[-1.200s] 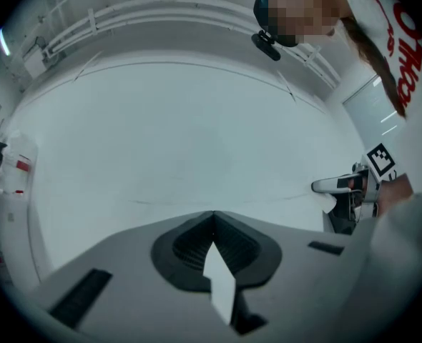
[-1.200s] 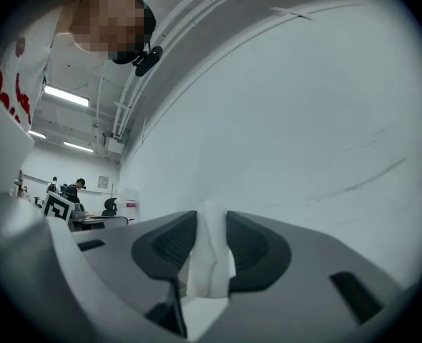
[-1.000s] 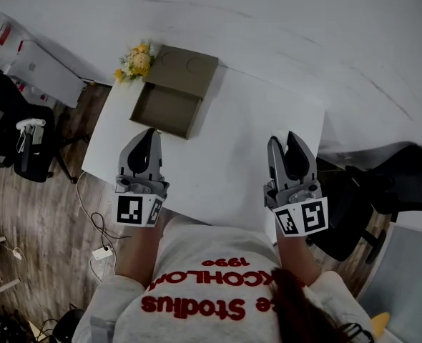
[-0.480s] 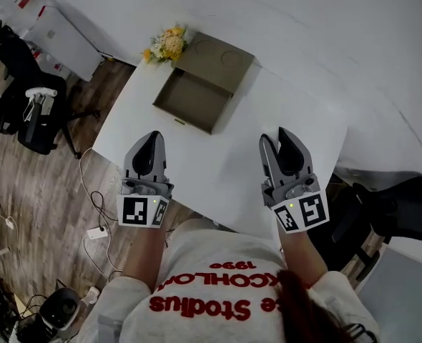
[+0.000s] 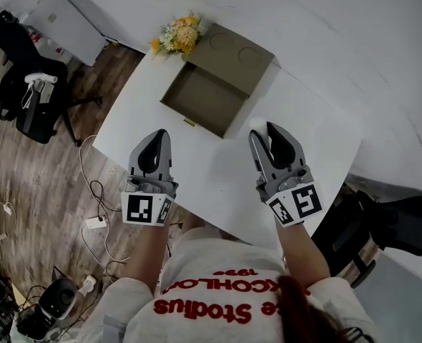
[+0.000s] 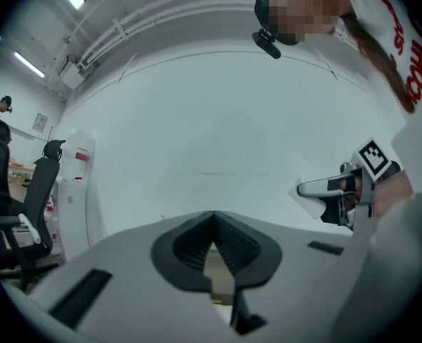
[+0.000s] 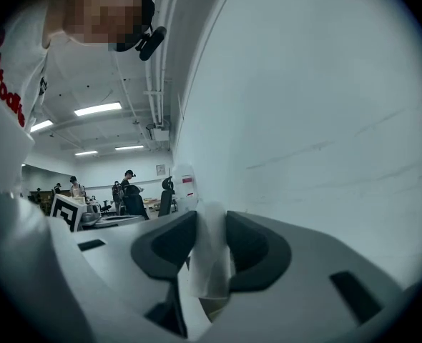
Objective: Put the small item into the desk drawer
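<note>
- The right gripper (image 5: 266,130) is clamped on the small item (image 7: 211,252), a thin white, half-clear piece standing upright between its pads and poking out past the tips.
- The piece looks light and soft, likely to bend or slip. A hold low on its body, as it is held here, seems safest, with only a gentle squeeze.
- The left gripper (image 5: 161,136) has its jaws together and holds nothing.
- The open drawer (image 5: 200,98) lies just ahead of the right gripper and to its left, and looks empty.
- The drawer's front wall is the edge to clear. The box (image 5: 234,54) stands behind it and the flowers (image 5: 179,34) beyond.
- The table (image 5: 218,177) is bare around both grippers, so there is room to move.
</note>
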Available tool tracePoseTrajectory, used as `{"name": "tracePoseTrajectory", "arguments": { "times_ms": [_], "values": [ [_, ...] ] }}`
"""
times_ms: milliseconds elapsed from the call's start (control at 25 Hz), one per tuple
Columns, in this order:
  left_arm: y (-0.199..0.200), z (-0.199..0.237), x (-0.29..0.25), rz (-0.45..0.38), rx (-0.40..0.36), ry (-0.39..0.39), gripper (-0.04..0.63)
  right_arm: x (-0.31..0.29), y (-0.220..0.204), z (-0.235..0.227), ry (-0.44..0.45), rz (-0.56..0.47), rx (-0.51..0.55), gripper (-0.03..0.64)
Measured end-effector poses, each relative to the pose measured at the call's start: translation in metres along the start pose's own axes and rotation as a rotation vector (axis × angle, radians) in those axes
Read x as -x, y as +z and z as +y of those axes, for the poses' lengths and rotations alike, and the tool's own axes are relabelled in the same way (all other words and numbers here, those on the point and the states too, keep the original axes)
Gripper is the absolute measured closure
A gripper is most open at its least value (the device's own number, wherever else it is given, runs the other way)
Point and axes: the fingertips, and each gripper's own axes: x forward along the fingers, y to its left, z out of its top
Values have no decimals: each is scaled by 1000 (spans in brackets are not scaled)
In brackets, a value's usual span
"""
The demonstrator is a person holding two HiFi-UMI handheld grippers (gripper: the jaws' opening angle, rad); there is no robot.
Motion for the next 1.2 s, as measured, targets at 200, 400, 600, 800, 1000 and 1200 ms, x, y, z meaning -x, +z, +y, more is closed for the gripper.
{"name": "tracePoseTrajectory", "arguments": {
  "times_ms": [200,400,600,800,1000,1200],
  "values": [
    [-20,18,-6,35,17,25,589,-37,-29,-1,30,60,-15,485],
    [-34,28,-12,59,17,28,589,-78,-64,-2,76,132,-17,485],
    [-46,34,-8,83,28,41,589,-107,-117,3,99,251,66,483],
    [-58,35,-2,110,43,46,589,-118,-160,6,124,350,114,482],
    [-59,38,1,115,50,54,589,-120,-182,9,143,422,160,477],
    [-59,42,4,109,56,67,589,-119,-192,11,152,461,170,467]
  ]
}}
